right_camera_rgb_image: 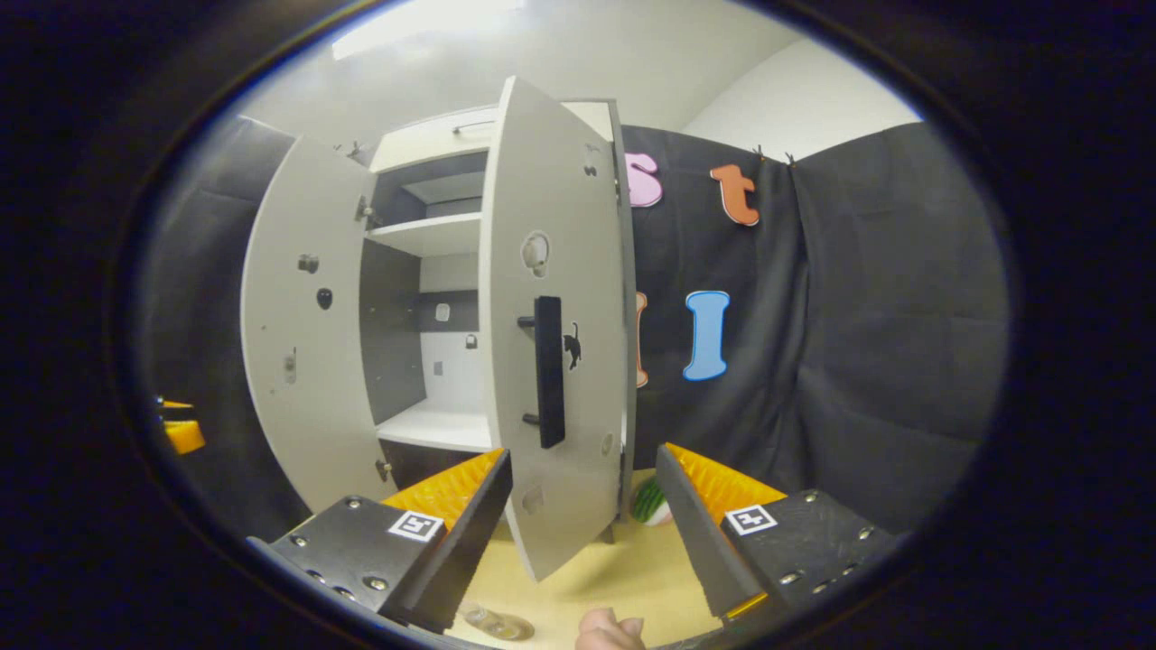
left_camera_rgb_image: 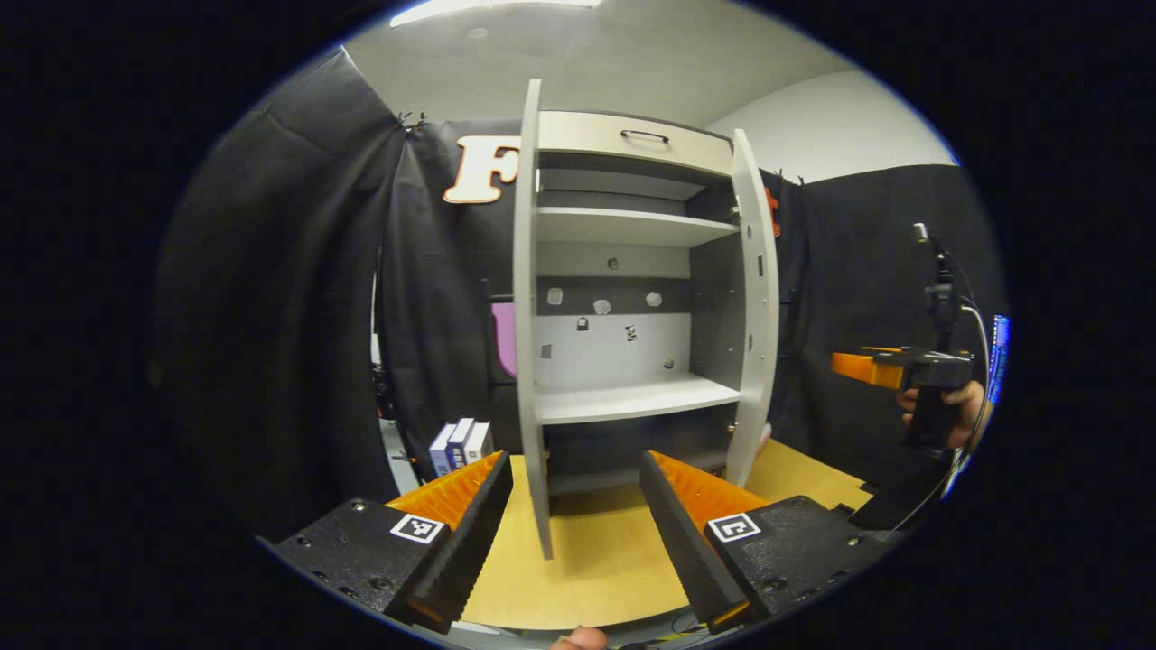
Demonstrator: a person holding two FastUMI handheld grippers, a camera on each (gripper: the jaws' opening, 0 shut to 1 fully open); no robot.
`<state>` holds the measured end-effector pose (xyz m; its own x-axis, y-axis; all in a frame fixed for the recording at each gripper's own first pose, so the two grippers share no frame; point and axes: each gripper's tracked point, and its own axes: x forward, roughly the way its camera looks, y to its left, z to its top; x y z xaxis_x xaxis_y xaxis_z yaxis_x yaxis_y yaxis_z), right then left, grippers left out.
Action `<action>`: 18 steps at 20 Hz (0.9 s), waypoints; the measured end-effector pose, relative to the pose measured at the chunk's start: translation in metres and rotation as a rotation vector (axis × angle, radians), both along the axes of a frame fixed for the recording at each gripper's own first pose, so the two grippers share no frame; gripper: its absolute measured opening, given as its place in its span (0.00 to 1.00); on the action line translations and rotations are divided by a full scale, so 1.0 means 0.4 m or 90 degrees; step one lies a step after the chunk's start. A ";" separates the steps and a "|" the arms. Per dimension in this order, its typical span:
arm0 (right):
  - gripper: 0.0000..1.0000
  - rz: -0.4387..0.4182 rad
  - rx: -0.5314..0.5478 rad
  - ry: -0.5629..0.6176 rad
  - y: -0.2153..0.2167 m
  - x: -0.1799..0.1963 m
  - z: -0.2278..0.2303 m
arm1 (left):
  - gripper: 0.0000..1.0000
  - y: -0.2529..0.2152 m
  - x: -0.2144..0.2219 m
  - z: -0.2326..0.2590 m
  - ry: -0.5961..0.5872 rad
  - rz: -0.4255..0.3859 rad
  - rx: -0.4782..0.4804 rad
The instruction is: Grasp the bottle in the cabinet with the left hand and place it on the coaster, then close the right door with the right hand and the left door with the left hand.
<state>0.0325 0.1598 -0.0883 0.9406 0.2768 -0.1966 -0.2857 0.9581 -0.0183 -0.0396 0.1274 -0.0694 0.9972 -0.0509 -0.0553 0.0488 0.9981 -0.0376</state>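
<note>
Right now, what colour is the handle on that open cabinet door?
Black. The handle is a vertical bar on the pale grey door, clearest in the right gripper view.

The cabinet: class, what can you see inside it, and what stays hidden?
Inside the cabinet, an upper shelf and a lower shelf both look bare, with small stickers on the back panel. The dark space below the lower shelf is too shadowed to judge.

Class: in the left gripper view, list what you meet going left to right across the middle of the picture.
Books → left door → cabinet shelf → right door → right gripper → hand holding it.
</note>
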 end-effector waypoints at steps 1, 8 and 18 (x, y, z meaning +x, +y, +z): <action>0.94 0.004 -0.004 0.001 -0.008 -0.029 0.000 | 0.91 0.022 -0.003 -0.004 0.008 0.008 -0.006; 0.94 -0.015 0.027 0.008 -0.081 -0.095 0.005 | 0.91 0.171 0.063 -0.003 0.031 0.070 -0.070; 0.98 -0.055 0.026 -0.001 0.000 0.165 -0.006 | 0.95 0.225 0.179 0.063 -0.002 0.059 -0.078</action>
